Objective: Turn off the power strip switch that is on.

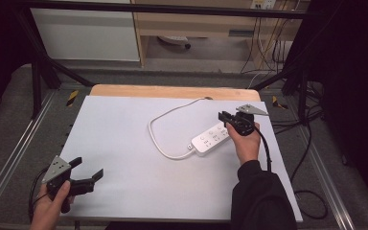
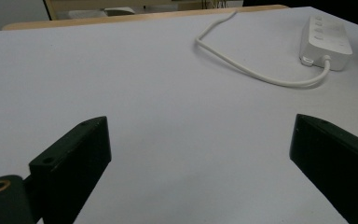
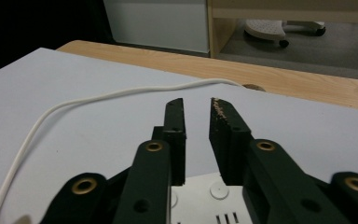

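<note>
Right tool sits over the far end of the white power strip, right of centre on the tabletop. Jaws narrowed to a slim gap; right gripper view shows them above the strip's top face, bare sheet showing in the gap, pads not pressing on anything. One jaw tip carries pale crumbly residue.

Left tool near the front left corner of the tabletop, jaws spread wide, nothing between them. Well apart from the strip.

High view: white cord leaves the strip's near end, loops left, then runs back to the far edge of the tabletop. Left gripper view shows that near end close up: cord entering the strip beside a small dark port or switch. Right gripper view shows the strip from above: round buttons, short slots, and the cord arcing away to the left.

No writing or brand legible anywhere.

Surroundings, high view: wooden strip along the far edge of the tabletop, black frame bars overhead and at the sides, loose black cables on the floor at right, white cabinet behind. Nothing lies between either tool and the strip.
</note>
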`<control>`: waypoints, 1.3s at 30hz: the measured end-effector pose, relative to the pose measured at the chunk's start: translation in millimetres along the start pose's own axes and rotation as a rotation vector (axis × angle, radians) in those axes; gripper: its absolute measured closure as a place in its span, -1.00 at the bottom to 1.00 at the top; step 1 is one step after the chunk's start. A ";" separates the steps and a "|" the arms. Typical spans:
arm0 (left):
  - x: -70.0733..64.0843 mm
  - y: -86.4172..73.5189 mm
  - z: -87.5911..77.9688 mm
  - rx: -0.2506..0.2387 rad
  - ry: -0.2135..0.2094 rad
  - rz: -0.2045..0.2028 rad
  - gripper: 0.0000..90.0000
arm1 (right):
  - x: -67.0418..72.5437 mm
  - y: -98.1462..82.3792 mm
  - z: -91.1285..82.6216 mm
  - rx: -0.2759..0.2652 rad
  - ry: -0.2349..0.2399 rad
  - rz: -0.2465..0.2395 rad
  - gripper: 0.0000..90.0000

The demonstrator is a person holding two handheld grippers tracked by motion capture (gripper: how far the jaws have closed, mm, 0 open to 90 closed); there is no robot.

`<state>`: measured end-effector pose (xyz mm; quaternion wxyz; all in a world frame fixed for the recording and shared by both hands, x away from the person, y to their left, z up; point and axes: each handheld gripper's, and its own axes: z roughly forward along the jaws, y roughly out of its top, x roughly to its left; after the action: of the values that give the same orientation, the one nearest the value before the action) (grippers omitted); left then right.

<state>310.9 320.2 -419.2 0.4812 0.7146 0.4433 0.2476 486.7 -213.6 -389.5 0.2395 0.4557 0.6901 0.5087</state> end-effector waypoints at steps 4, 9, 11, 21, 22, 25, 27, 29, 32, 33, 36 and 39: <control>0.8 0.0 -0.4 -0.002 0.004 -0.001 -0.89 | 3.9 -0.2 0.9 0.012 0.006 -0.008 0.85; 0.6 -0.1 -0.1 0.002 0.004 -0.006 -0.89 | 6.9 -2.0 4.3 0.029 0.003 -0.019 0.95; 0.9 -0.1 -0.3 0.001 0.004 -0.007 -0.89 | 7.4 -2.7 5.1 0.034 0.002 -0.014 0.98; 1.2 -0.3 -0.4 0.002 0.003 -0.007 -0.89 | 13.4 -8.5 12.3 0.072 -0.020 -0.022 1.00; 1.0 -0.4 -0.4 0.002 0.004 -0.007 -0.89 | 13.6 -9.1 12.9 0.075 -0.019 -0.019 1.00; 1.0 -0.4 -0.6 0.003 0.003 -0.007 -0.89 | 15.0 -12.9 17.8 0.105 -0.027 -0.006 1.00; 1.2 -0.5 -0.4 0.003 0.003 -0.006 -0.89 | 16.0 -14.8 20.7 0.126 -0.031 0.002 1.00; 1.4 -0.6 -0.3 0.004 0.003 -0.007 -0.89 | 16.4 -15.5 21.6 0.129 -0.033 0.002 1.00; 1.3 -0.6 -0.4 0.004 0.002 -0.007 -0.89 | 17.5 -17.3 24.2 0.134 -0.037 0.001 1.00; 1.3 -0.6 -0.4 0.004 0.002 -0.007 -0.89 | 17.5 -17.3 24.2 0.134 -0.037 0.001 1.00; 1.3 -0.6 -0.4 0.005 0.003 -0.006 -0.89 | 18.1 -19.6 25.7 0.141 -0.046 -0.001 1.00; 1.5 -0.5 -0.3 0.007 0.004 -0.003 -0.89 | 18.7 -21.2 26.5 0.141 -0.052 -0.003 1.00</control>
<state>311.3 321.7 -419.7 0.4783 0.7149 0.4463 0.2469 490.7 -185.8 -416.2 0.2254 0.4834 0.7185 0.4465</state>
